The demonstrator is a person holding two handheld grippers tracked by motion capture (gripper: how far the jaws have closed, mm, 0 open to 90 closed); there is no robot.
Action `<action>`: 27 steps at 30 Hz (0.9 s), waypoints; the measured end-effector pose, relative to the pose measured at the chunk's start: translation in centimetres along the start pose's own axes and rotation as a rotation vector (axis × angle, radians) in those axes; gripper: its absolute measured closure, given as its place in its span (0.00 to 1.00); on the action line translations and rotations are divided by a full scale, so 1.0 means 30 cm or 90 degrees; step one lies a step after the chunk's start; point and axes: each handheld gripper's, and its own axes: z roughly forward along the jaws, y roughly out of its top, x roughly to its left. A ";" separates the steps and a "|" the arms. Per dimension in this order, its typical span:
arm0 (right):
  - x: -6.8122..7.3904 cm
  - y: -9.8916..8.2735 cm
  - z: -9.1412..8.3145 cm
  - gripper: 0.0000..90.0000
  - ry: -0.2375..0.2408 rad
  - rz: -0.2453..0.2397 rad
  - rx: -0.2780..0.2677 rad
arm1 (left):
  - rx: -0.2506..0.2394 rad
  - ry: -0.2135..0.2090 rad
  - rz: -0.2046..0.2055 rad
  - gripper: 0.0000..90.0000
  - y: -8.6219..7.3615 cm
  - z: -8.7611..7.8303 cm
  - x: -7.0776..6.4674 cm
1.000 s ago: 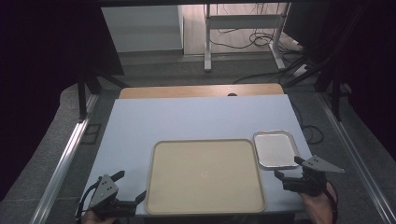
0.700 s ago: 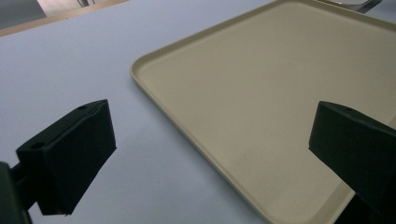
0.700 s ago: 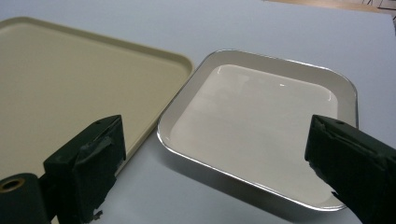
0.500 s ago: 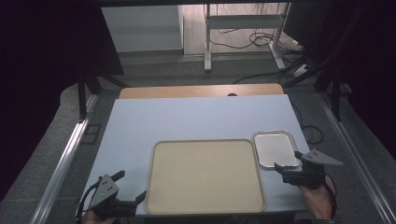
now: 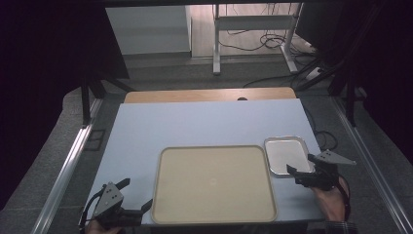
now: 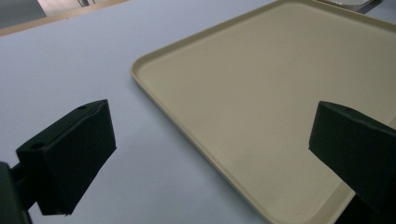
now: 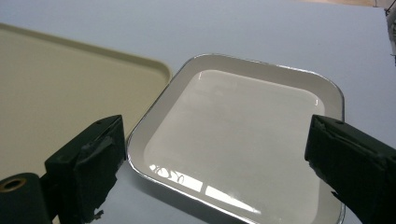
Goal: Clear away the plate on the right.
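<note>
Right gripper [image 5: 303, 171], jaws spread wide, hovers at the near edge of the small shiny rectangular metal dish [image 5: 288, 154], which lies on the pale blue table [image 5: 195, 124] just right of the large beige plastic tray [image 5: 213, 183]. The dish sits straight ahead of it, long axis running away from the person. Left gripper [image 5: 135, 195], also spread and empty, waits well apart at the tray's near-left corner, so the right hand is likelier to act.
</note>
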 end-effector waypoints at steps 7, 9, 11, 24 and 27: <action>-0.019 0.009 0.016 0.07 -0.005 -0.002 0.007 | 0.000 0.000 0.000 0.00 0.000 0.000 0.000; -0.022 0.011 0.018 0.07 -0.007 -0.003 0.008 | 0.000 -0.001 0.000 0.00 0.000 0.000 0.001; -0.030 0.015 0.024 0.07 -0.012 -0.004 0.011 | 0.000 -0.002 -0.004 0.00 0.000 0.000 0.003; -0.047 0.034 0.070 0.03 -0.033 0.002 0.038 | 0.000 -0.004 -0.004 0.00 0.000 0.000 0.003; -0.052 0.037 0.074 0.03 -0.034 0.010 0.032 | 0.000 -0.004 -0.003 0.00 0.000 0.000 0.003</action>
